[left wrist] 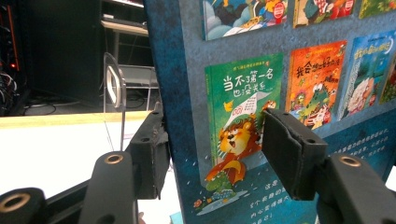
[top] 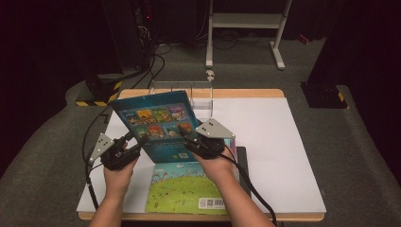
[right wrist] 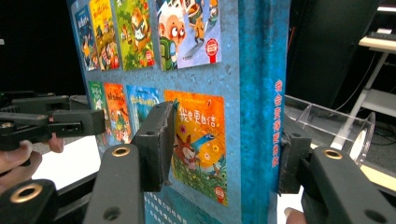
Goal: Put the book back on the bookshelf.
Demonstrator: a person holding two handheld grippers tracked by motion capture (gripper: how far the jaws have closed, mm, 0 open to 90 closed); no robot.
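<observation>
A blue picture book point(top: 156, 118) stands tilted above the table, its back cover with small cover pictures toward me. My left gripper point(top: 137, 142) grips its lower left edge. In the left gripper view the jaws point(left wrist: 212, 140) straddle the book point(left wrist: 243, 93), one pad behind its edge and the other on the cover. My right gripper point(top: 187, 137) is at the lower right corner. In the right gripper view its jaws point(right wrist: 224, 144) stand on either side of the spine of the book point(right wrist: 196, 70), with a gap at the cover side.
A green picture book point(top: 184, 189) lies flat at the near edge of the white table point(top: 274, 142), beside a black slab point(top: 242, 165). A clear acrylic stand point(top: 198, 92) sits at the table's far edge. On the floor beyond is a white frame point(top: 246, 21).
</observation>
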